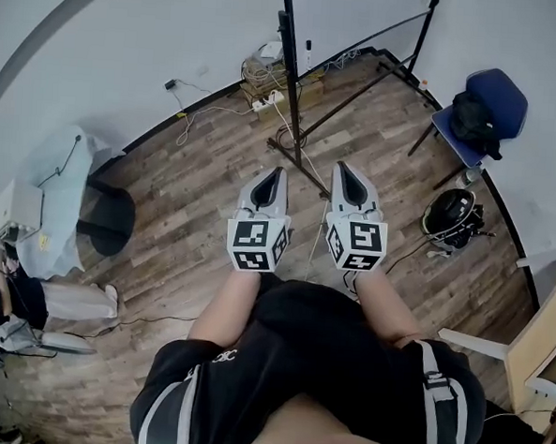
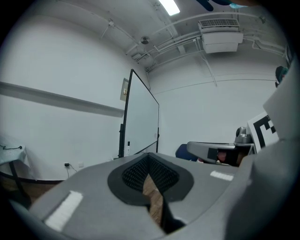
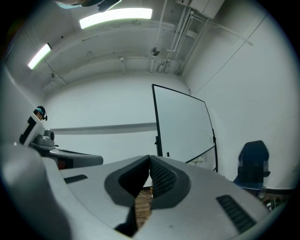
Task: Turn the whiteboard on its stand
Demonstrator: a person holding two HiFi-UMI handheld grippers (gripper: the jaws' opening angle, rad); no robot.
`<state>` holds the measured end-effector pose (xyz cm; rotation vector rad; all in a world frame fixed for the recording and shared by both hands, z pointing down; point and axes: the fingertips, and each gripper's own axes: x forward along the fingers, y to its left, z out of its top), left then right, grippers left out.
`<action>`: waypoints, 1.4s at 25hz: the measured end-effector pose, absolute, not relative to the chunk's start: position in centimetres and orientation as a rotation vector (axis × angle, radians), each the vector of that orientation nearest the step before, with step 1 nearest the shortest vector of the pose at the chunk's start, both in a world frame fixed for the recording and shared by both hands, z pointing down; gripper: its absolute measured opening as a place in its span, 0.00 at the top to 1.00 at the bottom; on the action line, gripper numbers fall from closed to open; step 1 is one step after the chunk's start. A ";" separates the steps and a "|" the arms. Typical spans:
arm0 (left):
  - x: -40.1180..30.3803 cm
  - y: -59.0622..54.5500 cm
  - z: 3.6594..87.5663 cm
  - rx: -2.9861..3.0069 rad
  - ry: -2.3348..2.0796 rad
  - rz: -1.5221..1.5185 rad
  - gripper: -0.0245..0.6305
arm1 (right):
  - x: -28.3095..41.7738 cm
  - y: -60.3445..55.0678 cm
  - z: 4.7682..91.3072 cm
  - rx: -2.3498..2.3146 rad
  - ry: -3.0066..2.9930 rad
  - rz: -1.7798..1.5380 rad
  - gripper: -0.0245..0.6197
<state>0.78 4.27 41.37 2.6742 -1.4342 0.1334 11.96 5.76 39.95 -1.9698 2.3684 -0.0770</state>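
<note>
The whiteboard (image 2: 142,119) stands on its black stand (image 1: 286,85) some way ahead of me, near the white wall; in the right gripper view the whiteboard (image 3: 185,126) shows with its face angled toward me. Both grippers are held side by side at waist height, pointing at the stand and well short of it. My left gripper (image 1: 279,172) is shut with nothing between its pads, and its tips (image 2: 149,157) meet. My right gripper (image 1: 343,168) is likewise shut and empty, its tips (image 3: 150,159) together. Each gripper shows at the edge of the other's view.
A blue chair (image 1: 487,102) with a dark bag stands at the right wall. A power strip and cables (image 1: 267,98) lie by the stand's foot. A cloth-covered table (image 1: 58,203) is at the left, a dark helmet-like object (image 1: 452,218) and a wooden frame (image 1: 543,345) at the right.
</note>
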 end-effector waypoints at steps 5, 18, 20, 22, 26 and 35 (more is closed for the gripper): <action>1.9 4.2 41.5 2.678 -1.435 0.163 0.95 | 12.5 5.9 40.7 -1.934 2.376 -0.108 0.95; 3.4 -1.9 42.5 2.686 -1.374 0.134 0.95 | 14.3 0.4 41.1 -1.978 2.365 -0.090 0.95; 3.4 -3.5 42.6 2.670 -1.366 0.114 0.95 | 14.6 -1.3 41.1 -1.985 2.370 -0.087 0.95; 3.2 -5.3 42.7 2.666 -1.358 0.108 0.95 | 14.3 -3.0 41.0 -1.990 2.377 -0.076 0.95; 3.1 -8.9 42.9 2.668 -1.334 0.096 0.95 | 13.7 -6.4 41.1 -1.999 2.390 -0.077 0.95; 2.6 -16.2 43.4 2.638 -1.281 0.065 0.95 | 13.0 -12.8 40.4 -2.044 2.410 -0.083 0.95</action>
